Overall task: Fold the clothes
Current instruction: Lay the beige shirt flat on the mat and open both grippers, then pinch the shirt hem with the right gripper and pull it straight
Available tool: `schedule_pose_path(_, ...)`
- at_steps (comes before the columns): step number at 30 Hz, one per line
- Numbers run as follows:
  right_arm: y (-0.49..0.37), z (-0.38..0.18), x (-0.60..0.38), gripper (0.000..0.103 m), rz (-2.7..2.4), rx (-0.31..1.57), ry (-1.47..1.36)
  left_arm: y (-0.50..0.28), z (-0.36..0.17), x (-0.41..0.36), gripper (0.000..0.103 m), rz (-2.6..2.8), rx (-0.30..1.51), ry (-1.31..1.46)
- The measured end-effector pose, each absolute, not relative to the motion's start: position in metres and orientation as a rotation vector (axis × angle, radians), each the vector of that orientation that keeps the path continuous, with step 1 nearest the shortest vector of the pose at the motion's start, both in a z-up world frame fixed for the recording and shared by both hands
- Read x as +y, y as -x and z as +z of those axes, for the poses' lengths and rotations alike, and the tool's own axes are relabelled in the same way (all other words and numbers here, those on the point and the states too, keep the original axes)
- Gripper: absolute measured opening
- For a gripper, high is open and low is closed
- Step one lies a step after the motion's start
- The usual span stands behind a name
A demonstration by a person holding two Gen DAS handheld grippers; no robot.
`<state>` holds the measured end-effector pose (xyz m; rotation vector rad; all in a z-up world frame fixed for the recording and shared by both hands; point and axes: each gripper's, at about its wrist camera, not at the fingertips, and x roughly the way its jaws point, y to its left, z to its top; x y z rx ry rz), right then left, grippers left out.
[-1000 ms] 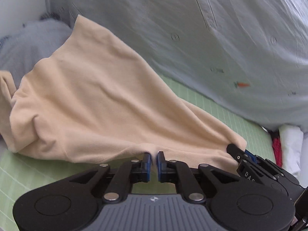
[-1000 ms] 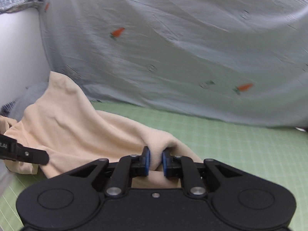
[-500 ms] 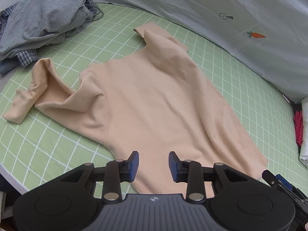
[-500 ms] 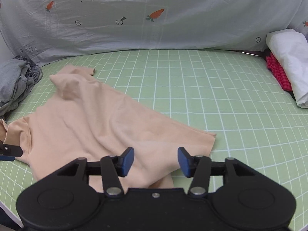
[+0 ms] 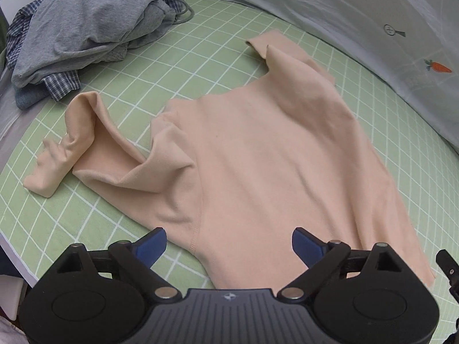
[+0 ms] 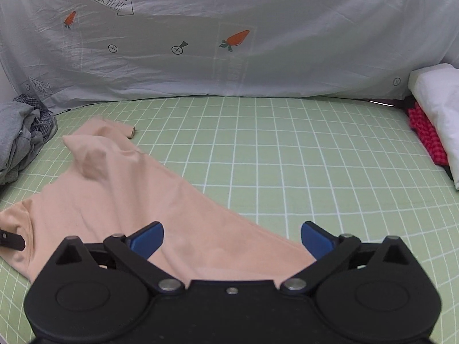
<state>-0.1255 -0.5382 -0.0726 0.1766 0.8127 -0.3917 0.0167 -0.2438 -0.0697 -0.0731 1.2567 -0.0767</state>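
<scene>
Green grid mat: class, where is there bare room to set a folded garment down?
Widest bare stretch: grid mat between the peach shirt and the white and red fabrics. Crowded: the grey clothes pile and crumpled sleeve, with only narrow strips between them.

A peach top [image 5: 258, 154] lies on a green white-gridded mat [image 6: 287, 157], before a pale carrot-printed sheet [image 6: 229, 43].

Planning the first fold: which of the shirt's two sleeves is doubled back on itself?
The sleeve nearest the grey clothes pile at the mat's left edge: it bends at the elbow, cuff folded back. The other sleeve, toward the carrot-print sheet, is just crumpled.
</scene>
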Motion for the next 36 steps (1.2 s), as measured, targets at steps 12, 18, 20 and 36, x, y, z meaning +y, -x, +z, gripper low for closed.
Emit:
schedule_pose_path(12, 0.000, -0.144, -0.536, 0.063, -0.166, 1.001, -0.098, -0.091, -0.124, -0.248, 0.094, 0.011, 1.370, 0.079)
schedule_pose_path(18, -0.036, -0.157, -0.523, 0.059, -0.055, 0.989, -0.045, -0.098, -0.132, -0.252, 0.097, 0.048, 1.363, 0.081)
schedule_pose_path(20, -0.043, -0.158, -0.520, 0.036, -0.022, 0.976, -0.038, -0.099, -0.133, -0.256, 0.099, 0.058, 1.361, 0.067)
schedule_pose_path(36, -0.005, -0.169, -0.625, 0.002, -0.505, 0.922, -0.017, -0.159, -0.126, -0.315, 0.101, -0.097, 1.218, 0.050)
